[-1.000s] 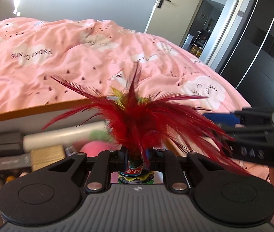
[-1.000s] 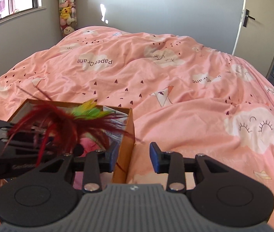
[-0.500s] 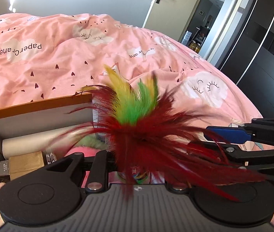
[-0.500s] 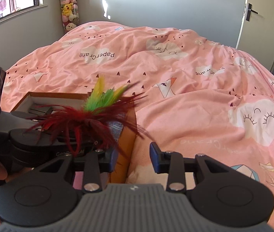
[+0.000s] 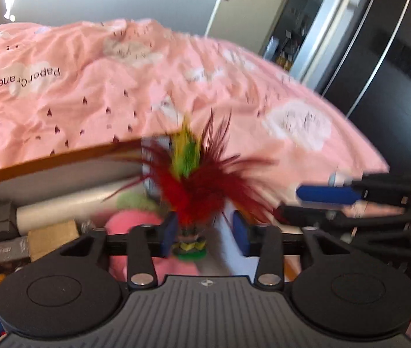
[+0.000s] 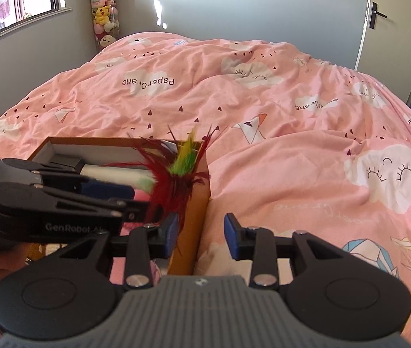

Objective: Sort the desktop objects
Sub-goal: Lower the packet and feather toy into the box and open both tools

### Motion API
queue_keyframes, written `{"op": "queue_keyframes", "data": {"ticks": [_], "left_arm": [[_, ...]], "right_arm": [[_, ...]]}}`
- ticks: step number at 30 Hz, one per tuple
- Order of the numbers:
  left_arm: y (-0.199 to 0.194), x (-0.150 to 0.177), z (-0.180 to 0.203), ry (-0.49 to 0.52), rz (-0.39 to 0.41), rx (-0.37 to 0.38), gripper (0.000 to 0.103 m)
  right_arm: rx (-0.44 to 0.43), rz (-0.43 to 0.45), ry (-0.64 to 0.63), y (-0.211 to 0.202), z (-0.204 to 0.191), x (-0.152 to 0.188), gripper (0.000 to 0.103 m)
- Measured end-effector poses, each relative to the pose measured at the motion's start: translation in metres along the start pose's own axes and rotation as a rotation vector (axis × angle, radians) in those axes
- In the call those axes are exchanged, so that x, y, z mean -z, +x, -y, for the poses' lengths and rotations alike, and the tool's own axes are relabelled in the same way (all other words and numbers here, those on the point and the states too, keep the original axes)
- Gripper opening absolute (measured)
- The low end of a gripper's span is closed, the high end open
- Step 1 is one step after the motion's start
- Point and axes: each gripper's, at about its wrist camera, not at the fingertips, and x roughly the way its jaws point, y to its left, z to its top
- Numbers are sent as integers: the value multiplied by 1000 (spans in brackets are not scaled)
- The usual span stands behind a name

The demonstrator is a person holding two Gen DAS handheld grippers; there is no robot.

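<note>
Pink bedding spreads under both my grippers. Nearest, my left gripper [image 5: 204,229] is opening, pads clear of the feather shuttlecock [image 5: 196,185] between them (blurred) over the cardboard box [image 6: 194,214]; my right gripper [image 6: 199,233] stands parted, empty, straddling the box wall.

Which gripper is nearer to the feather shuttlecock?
Left. The left gripper has the shuttlecock between its opening jaws, over the box. The right gripper is beside it, straddling the box wall.
</note>
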Motion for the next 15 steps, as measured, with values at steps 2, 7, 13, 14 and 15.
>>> {"op": "queue_keyframes", "data": {"ticks": [2, 7, 13, 14, 15], "left_arm": [[7, 5, 2, 38, -47, -27, 25], [28, 13, -2, 42, -129, -34, 13], [46, 9, -9, -10, -173, 13, 9], [47, 8, -8, -9, -176, 15, 9], [47, 6, -6, 0, -169, 11, 9]], "right_arm": [[-3, 0, 3, -1, -1, 0, 37], [-9, -1, -3, -2, -6, 2, 37], [-2, -2, 6, -2, -2, 1, 37], [-1, -2, 9, -2, -1, 0, 37], [0, -3, 11, -1, 0, 0, 37]]}}
